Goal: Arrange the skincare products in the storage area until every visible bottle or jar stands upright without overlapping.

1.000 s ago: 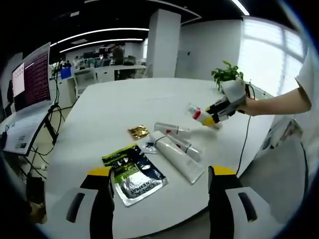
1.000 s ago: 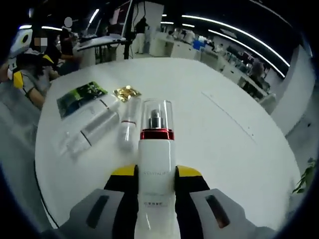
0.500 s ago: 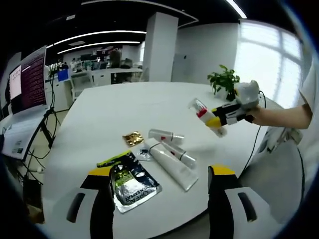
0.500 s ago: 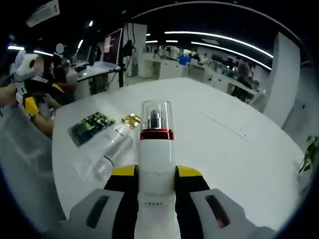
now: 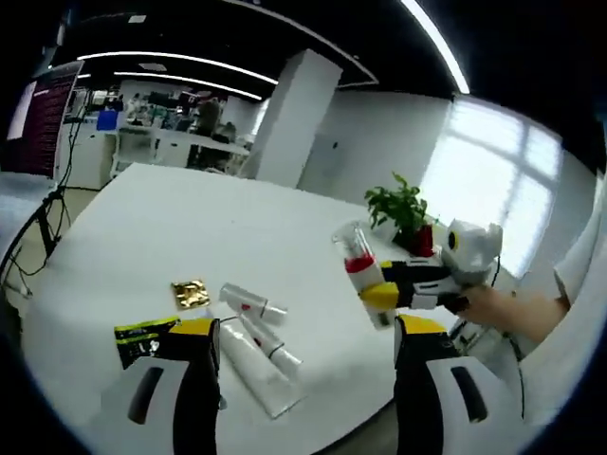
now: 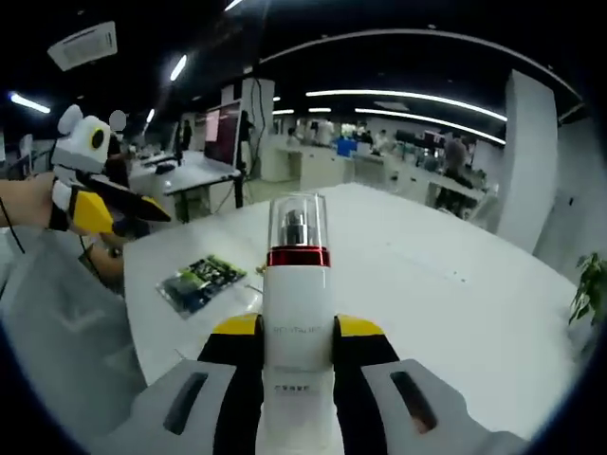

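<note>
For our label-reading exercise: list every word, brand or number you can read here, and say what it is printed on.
No text can be read for certain.
Pump bottle: faint grey print, too blurred to read.
Green sachet: print too small.
Tubes: red marks only, unreadable.

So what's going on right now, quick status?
Right hand-held gripper shut on pump bottle, lifted off the table. Left hand-held gripper open, empty. Tubes lying flat. Nothing in the way.
</note>
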The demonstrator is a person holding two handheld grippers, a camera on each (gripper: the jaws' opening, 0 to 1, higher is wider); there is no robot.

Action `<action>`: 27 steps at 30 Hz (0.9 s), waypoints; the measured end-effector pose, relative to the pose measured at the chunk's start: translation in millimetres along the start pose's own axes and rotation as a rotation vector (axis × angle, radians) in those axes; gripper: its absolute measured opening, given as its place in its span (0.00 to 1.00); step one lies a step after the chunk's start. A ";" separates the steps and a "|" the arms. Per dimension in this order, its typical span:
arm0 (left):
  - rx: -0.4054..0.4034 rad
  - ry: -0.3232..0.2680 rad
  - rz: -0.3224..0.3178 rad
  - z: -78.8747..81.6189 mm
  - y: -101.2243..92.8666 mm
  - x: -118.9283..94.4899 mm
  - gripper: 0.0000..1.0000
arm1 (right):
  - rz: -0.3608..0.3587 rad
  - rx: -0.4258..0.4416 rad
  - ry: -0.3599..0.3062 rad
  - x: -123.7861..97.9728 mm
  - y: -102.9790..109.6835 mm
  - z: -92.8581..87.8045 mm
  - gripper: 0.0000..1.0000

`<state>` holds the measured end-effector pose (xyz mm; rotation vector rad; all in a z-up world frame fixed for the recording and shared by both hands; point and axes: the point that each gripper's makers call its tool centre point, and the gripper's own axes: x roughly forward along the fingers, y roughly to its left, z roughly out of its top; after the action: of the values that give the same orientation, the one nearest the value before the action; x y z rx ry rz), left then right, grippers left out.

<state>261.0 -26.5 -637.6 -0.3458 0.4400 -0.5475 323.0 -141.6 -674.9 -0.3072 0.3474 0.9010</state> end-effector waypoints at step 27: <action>-0.111 -0.017 -0.179 18.1 -70.2 48.2 0.64 | 0.012 0.009 -0.116 -10.1 51.1 44.2 0.26</action>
<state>277.1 -106.4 -607.1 -0.4990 0.4264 -0.6951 283.3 -101.1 -636.7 -0.2435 0.2461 0.9247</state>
